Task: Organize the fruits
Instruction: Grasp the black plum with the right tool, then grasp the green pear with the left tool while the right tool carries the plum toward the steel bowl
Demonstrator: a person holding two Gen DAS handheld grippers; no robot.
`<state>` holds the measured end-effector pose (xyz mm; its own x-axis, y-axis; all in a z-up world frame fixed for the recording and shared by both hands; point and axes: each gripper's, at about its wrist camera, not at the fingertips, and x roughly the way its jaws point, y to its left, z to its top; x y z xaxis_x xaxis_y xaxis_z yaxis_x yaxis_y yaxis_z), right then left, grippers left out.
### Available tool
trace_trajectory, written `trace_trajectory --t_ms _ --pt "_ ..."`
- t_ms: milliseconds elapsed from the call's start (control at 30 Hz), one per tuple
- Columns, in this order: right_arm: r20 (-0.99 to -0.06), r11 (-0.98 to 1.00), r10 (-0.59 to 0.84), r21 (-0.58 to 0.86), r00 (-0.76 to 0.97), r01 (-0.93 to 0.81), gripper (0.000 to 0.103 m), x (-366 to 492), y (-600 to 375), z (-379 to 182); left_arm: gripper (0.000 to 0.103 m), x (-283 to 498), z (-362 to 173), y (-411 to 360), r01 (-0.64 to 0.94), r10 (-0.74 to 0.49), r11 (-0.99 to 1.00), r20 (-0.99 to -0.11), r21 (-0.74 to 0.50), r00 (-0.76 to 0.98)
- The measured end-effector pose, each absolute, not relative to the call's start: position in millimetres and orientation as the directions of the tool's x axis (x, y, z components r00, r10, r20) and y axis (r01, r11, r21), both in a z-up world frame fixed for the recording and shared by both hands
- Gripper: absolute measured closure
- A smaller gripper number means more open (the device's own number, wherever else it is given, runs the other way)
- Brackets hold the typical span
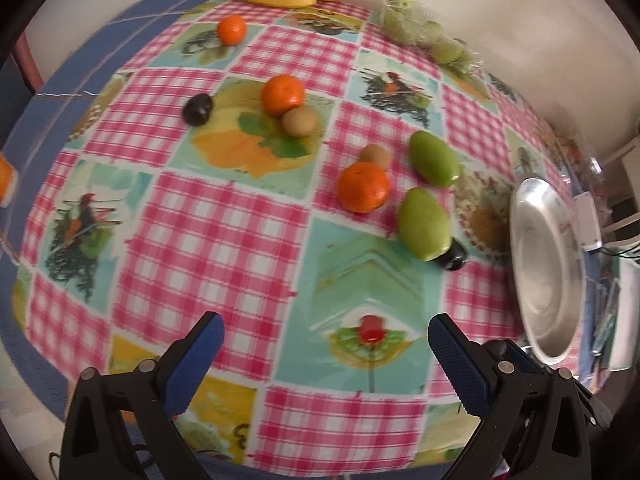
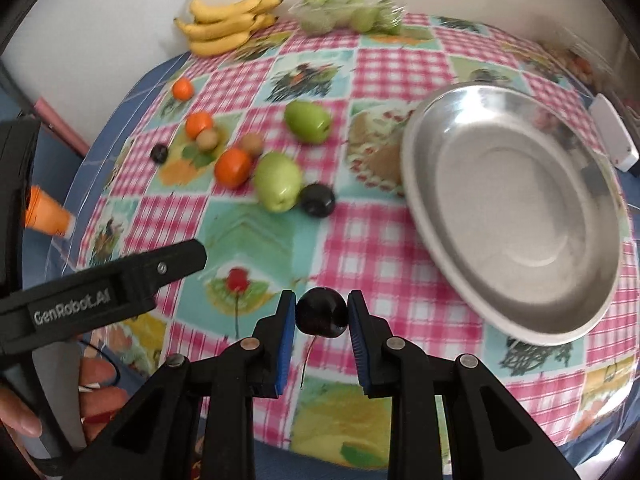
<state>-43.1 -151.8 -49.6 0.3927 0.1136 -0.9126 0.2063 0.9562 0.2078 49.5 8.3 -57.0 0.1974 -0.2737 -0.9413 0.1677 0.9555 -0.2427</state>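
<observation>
My right gripper [image 2: 322, 309] is shut on a small dark plum [image 2: 322, 312], held just above the checked tablecloth, left of the steel plate [image 2: 512, 208]. My left gripper [image 1: 326, 324] stands open over bare cloth with nothing between its fingers. Ahead of it lie three oranges [image 1: 363, 187], two kiwis [image 1: 300, 121], two green fruits [image 1: 424, 224] and two more dark plums [image 1: 454, 258]. The plate [image 1: 548, 272] holds nothing and sits at the right edge of the left wrist view.
Bananas [image 2: 228, 24] and a clear bag of green fruits [image 2: 348, 16] lie against the wall at the far table edge. A white device [image 2: 614, 140] sits beyond the plate. A hand [image 2: 96, 380] holds the left gripper, one finger [image 2: 176, 264] of which reaches in from the left.
</observation>
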Motion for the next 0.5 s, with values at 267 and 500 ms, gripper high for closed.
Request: trace_trajectory --t_ms 267,500 --pt "-0.898 0.922 0.103 0.248 0.428 0.298 0.076 -43.0 -188.5 -35.7 0.0 50.8 -48.6 -19.2 0.232 -0.232 0.956 -0.948 -0.18 0.218" --pt "-0.894 0.892 0.08 0.262 0.44 0.369 0.076 -41.6 -217.2 -25.2 0.008 63.4 -46.5 -38.0 0.216 -0.192 0.966 -0.954 -0.142 0.229"
